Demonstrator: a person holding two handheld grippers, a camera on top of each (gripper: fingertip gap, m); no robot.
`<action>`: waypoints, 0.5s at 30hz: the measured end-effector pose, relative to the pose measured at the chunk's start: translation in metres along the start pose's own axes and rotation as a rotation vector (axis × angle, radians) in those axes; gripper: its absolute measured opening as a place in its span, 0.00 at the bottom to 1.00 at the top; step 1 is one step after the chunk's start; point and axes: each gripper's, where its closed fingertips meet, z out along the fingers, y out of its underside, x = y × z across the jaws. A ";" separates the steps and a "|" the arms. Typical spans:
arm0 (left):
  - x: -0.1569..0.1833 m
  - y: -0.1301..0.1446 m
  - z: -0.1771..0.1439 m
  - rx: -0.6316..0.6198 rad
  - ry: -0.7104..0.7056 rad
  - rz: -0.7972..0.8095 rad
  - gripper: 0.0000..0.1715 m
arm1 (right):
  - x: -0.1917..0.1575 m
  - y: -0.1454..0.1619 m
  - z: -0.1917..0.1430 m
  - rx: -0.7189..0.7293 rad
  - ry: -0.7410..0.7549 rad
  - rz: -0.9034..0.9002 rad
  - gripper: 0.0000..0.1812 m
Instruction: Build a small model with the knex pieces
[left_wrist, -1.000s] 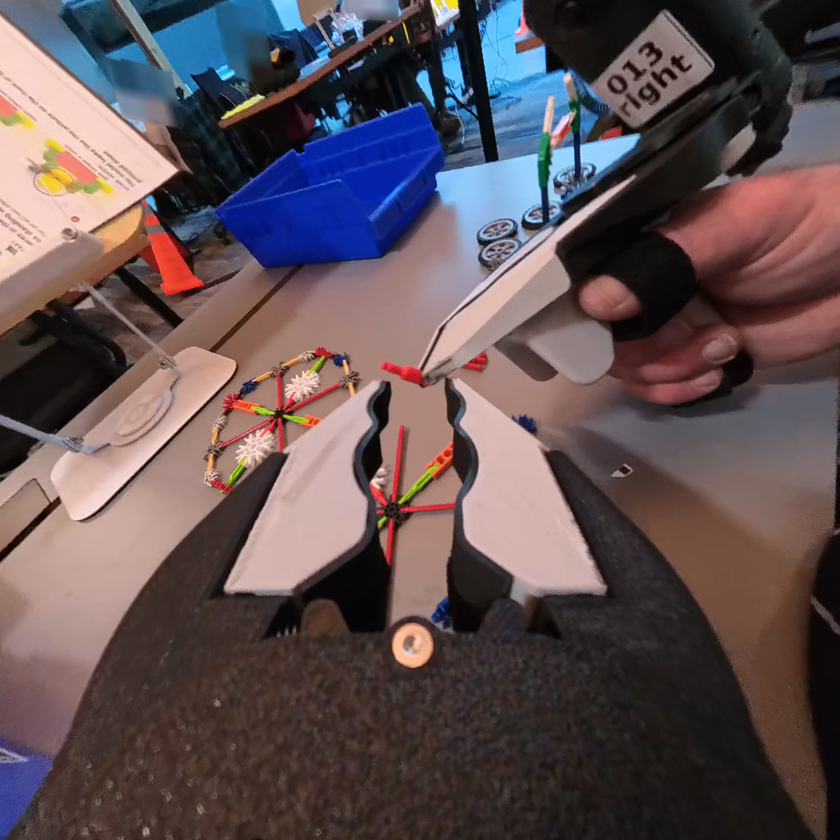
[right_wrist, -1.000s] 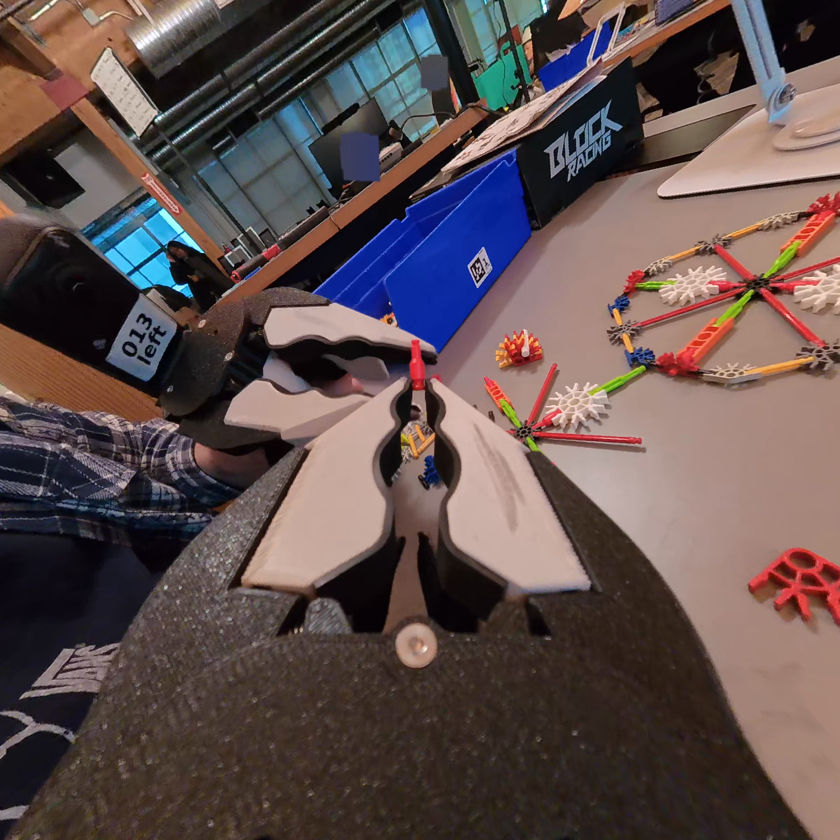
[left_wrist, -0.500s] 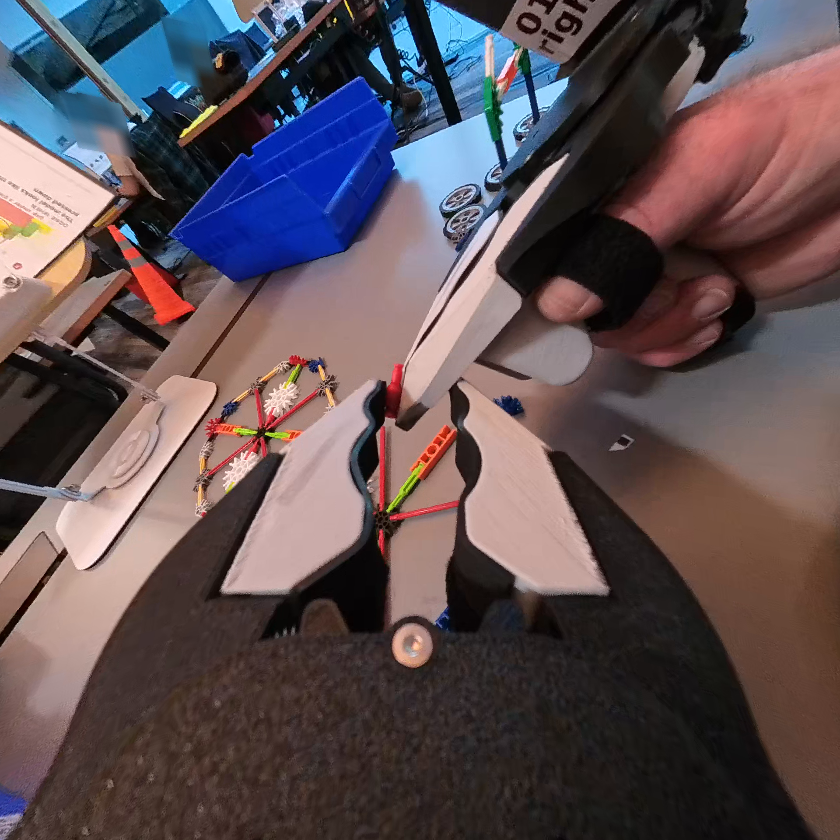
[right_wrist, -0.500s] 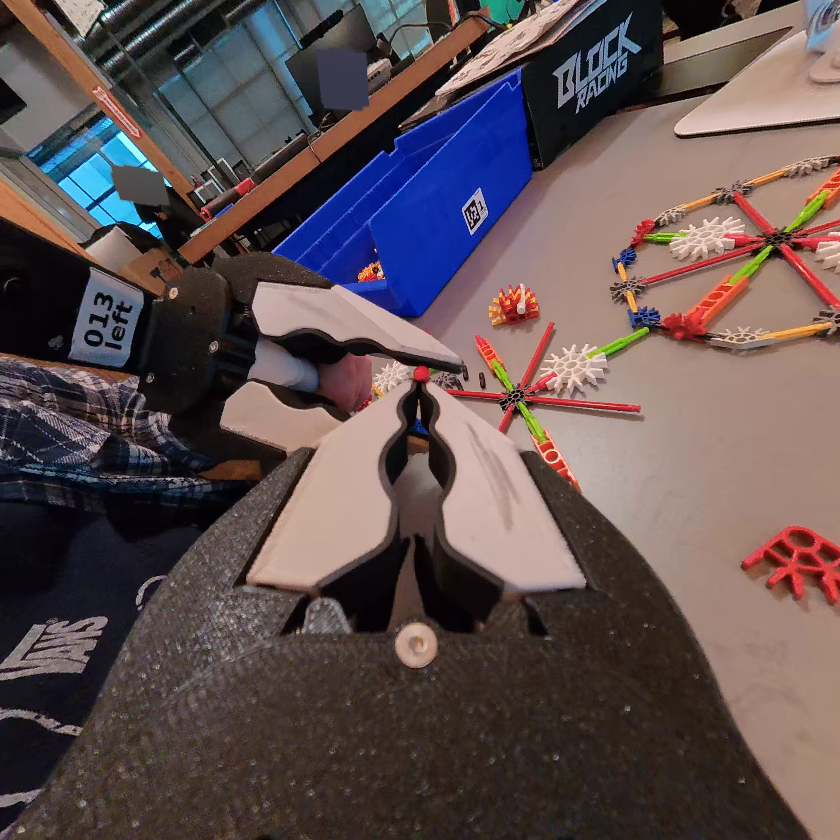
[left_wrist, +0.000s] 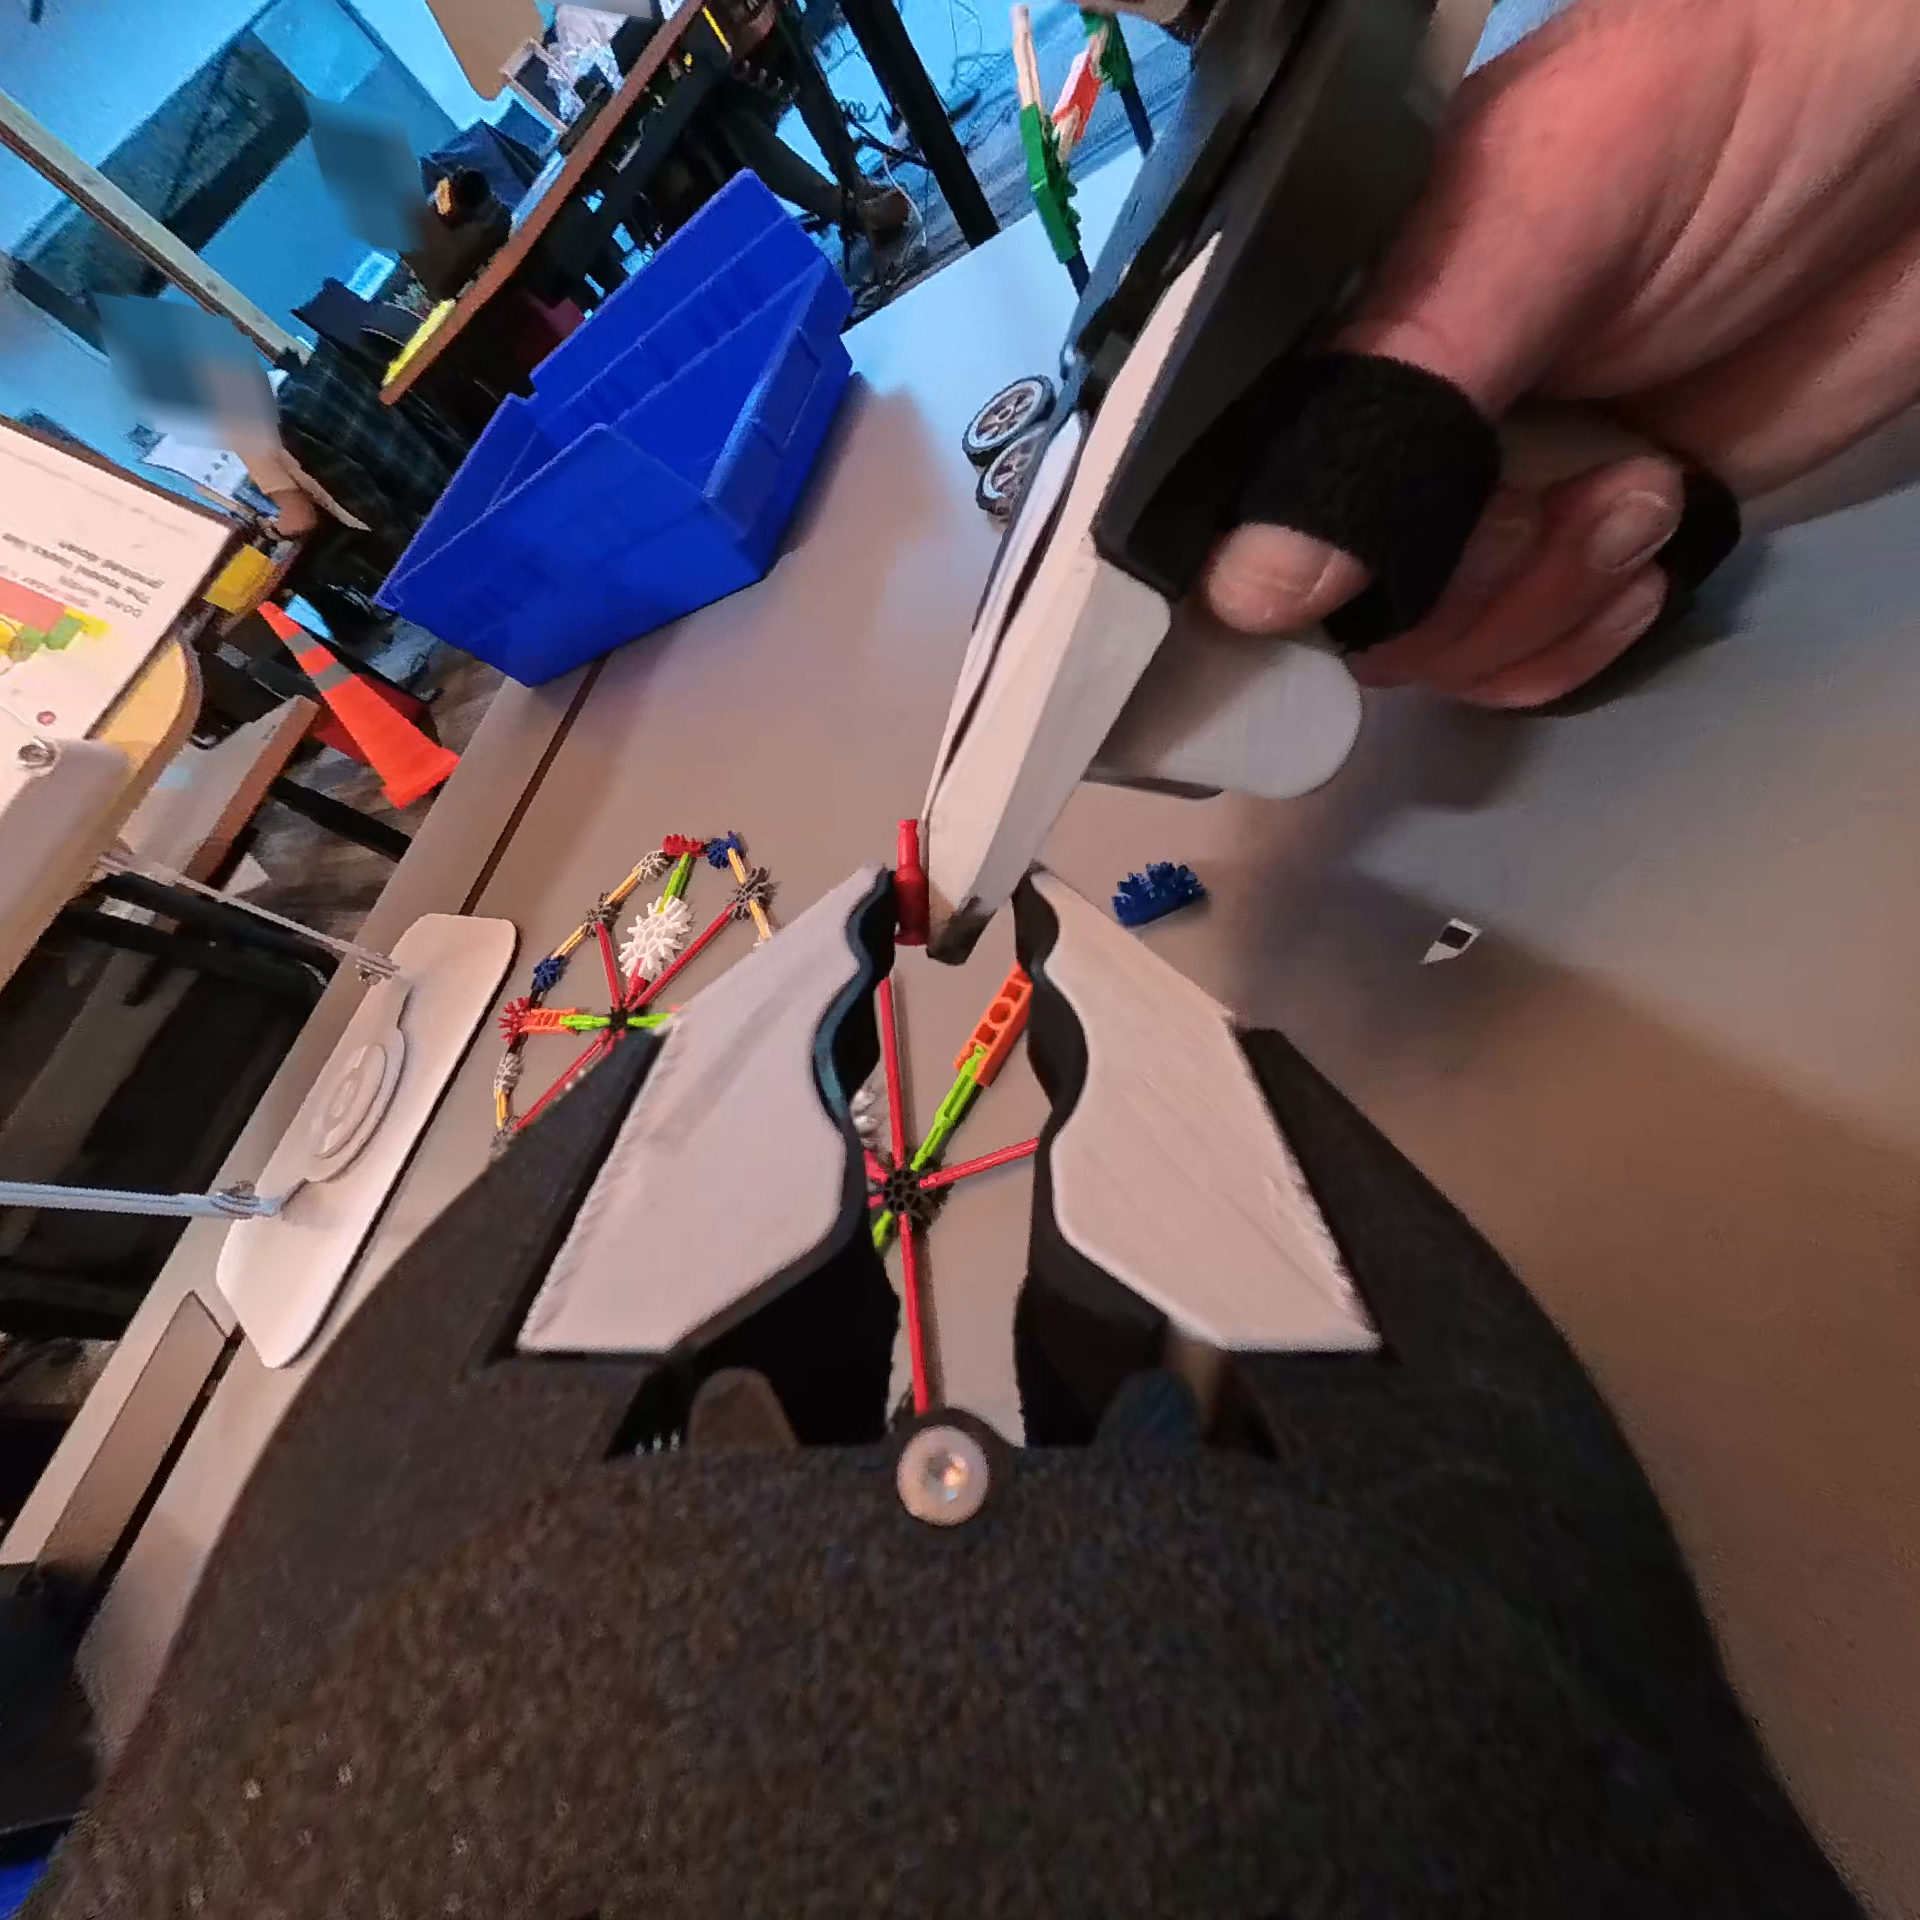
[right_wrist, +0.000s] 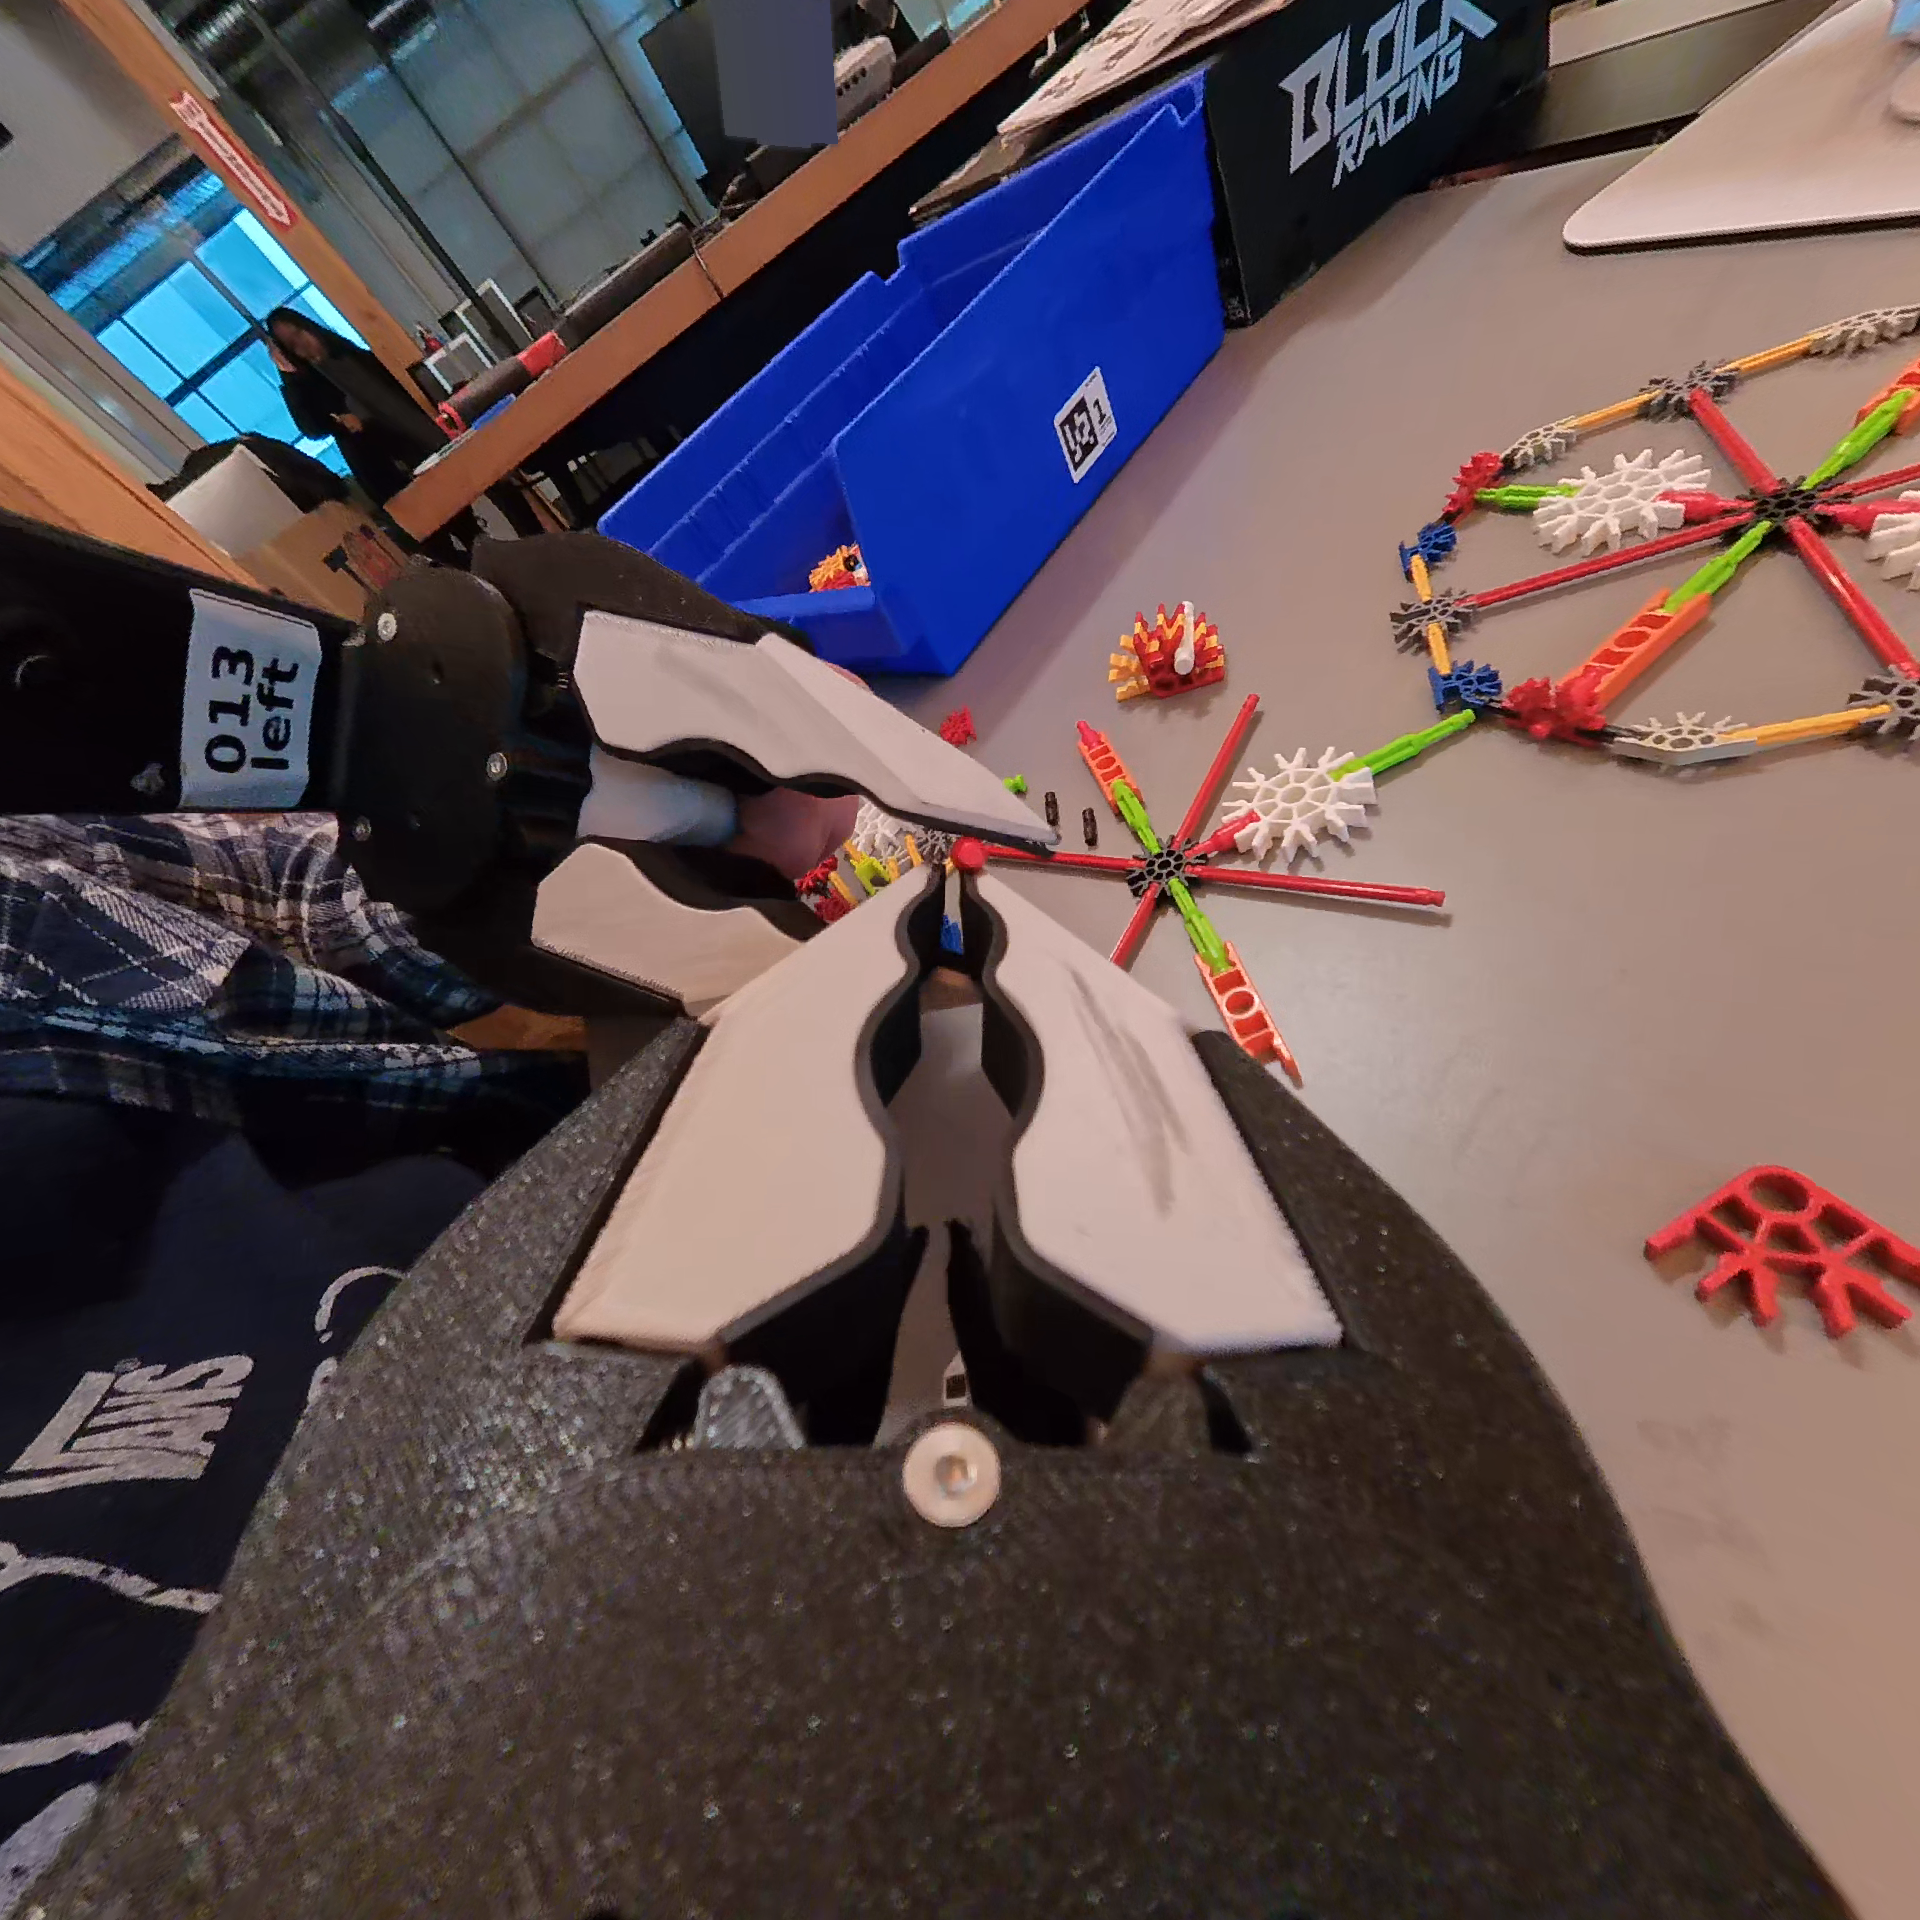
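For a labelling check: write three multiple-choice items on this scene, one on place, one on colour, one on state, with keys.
1. The star of rods is: A in the right gripper; B on the table below the left gripper; C hanging in the air.
2. The rod in the right gripper is: A blue; B red; C green.
3. The left gripper's fingers are: A apart; B shut on the rod; C shut empty.
B, it shows between those fingers; B, its red end sticks out; A, a wide gap shows.

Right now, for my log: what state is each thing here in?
Left claw, open, empty.
Right claw, shut on red rod.
Blue bin, upright, holding a few pieces.
Spoked hub, flat on table.
Large wheel, flat on table.
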 end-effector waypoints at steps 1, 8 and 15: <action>0.001 0.000 0.000 -0.004 0.001 0.007 0.12 | 0.000 0.001 0.000 -0.006 0.002 0.000 0.01; 0.010 0.003 0.000 -0.008 0.017 0.108 0.10 | -0.003 0.010 -0.004 -0.069 -0.041 0.020 0.00; 0.023 0.006 -0.002 -0.008 0.062 0.161 0.09 | -0.006 0.023 -0.008 -0.182 -0.060 -0.020 0.00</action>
